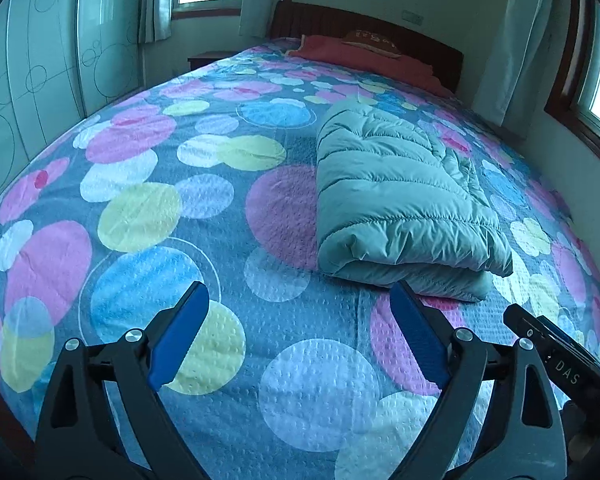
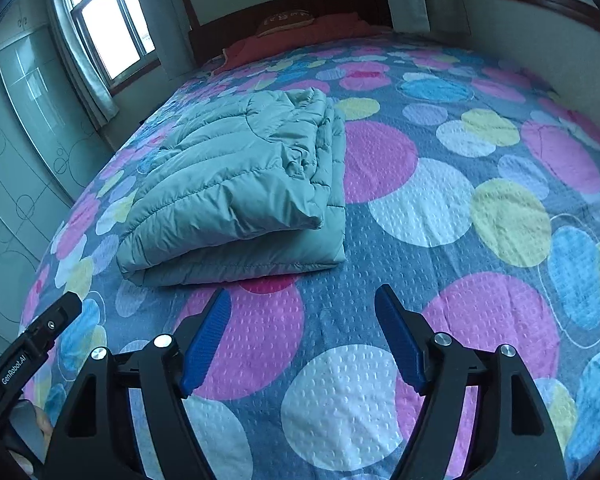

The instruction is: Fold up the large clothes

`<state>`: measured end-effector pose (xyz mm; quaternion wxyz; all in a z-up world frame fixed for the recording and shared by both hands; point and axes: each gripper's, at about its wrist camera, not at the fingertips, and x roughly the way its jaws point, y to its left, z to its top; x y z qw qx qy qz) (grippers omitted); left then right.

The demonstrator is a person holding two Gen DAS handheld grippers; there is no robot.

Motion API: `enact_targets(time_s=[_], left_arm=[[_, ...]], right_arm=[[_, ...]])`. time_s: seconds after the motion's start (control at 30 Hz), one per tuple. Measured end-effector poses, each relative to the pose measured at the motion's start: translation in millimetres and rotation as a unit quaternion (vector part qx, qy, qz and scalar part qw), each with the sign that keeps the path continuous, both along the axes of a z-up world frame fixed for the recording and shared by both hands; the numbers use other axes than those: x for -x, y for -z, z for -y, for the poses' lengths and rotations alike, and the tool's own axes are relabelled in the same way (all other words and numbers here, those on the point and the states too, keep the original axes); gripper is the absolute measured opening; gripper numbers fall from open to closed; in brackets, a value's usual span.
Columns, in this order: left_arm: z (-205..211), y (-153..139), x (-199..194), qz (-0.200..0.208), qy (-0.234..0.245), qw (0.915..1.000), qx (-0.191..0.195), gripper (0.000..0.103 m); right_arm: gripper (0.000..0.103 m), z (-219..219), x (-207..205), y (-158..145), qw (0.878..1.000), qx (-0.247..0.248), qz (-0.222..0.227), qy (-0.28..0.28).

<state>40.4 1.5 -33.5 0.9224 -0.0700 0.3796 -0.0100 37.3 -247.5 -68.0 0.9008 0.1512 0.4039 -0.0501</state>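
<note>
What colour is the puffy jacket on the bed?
The jacket is pale green, quilted in puffy rows. It shows best in the right wrist view.

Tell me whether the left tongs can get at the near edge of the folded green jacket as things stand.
Probably yes. The left tongs stand open and empty above the bedspread, and the folded jacket lies just ahead to their right, with only bare spread between. The right tongs are clear of it.

puffer jacket point(image 1: 396, 200): quilted, puffy cloth, faint sheen
bedspread point(image 1: 204, 216): dimpled, matt cloth
headboard point(image 1: 364, 20): dark wood
left gripper point(image 1: 300, 320): matt black plastic, ribbed blue pads, shiny metal pins
wardrobe doors point(image 1: 40, 80): glossy, smooth
</note>
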Motion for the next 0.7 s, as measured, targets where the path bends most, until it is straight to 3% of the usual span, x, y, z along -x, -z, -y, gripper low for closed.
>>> enact_targets(time_s=[0.3,0.7], left_arm=[[2.8,-36.0,17.0,0.042,-0.008,0.9988,-0.024,0.096],[11.5,-60.3,30.8,0.069,-0.005,0.9964,-0.049,0.097]], right_arm=[[0.079,-18.3,11.4,-38.4,0.998,0.04,0.04,-0.002],[0.079,-33.2,27.2,-70.2,0.995,0.057,0.075,-0.009]])
